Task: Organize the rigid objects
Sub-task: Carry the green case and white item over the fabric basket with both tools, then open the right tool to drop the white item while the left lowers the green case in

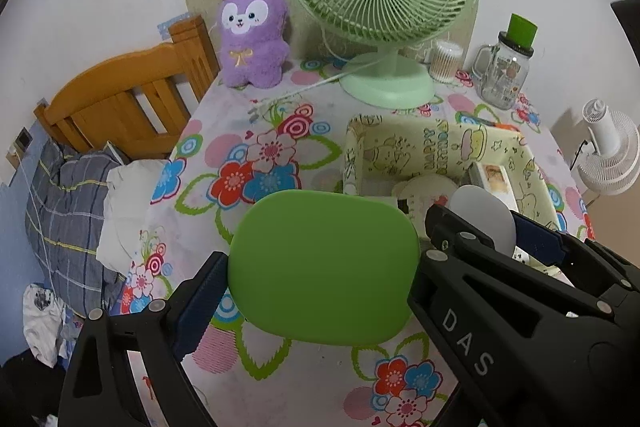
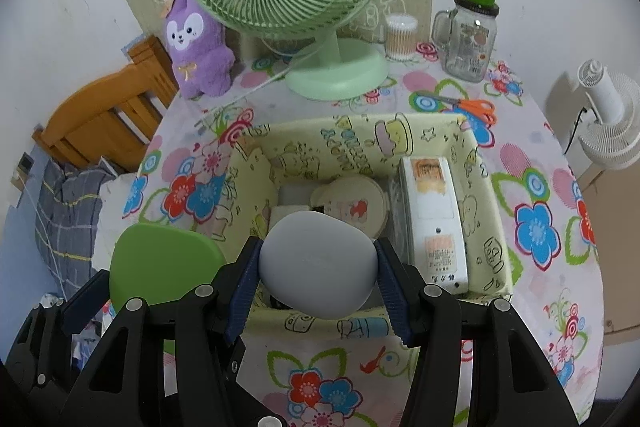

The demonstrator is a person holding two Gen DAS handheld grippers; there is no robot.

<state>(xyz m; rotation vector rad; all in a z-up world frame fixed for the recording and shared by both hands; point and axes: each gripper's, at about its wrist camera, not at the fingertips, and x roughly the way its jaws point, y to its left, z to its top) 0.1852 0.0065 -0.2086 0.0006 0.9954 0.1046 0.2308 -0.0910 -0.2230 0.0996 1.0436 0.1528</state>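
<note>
Two rigid items hang by the fabric bin point(image 2: 486, 187) on the bench point(image 1: 248, 131). The left gripper point(image 1: 316, 267) clamps a green case point(image 1: 322, 265) beside the bin's left wall, waiting; the right gripper point(image 2: 318, 267) grips a grey pebble-shaped case point(image 2: 318, 263) above the bin, apparently for dropping inside.

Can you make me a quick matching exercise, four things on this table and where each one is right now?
Things:
1. green rounded case
2. pale grey oval case
3. orange-handled scissors
4. purple plush toy

Places:
A. flat on the floral tablecloth, behind the yellow fabric bin
B. between the left gripper fingers
C. at the back, left of the green desk fan
D. gripped by the right gripper, over the bin

Pairs: 1-B, 2-D, 3-A, 4-C
</note>
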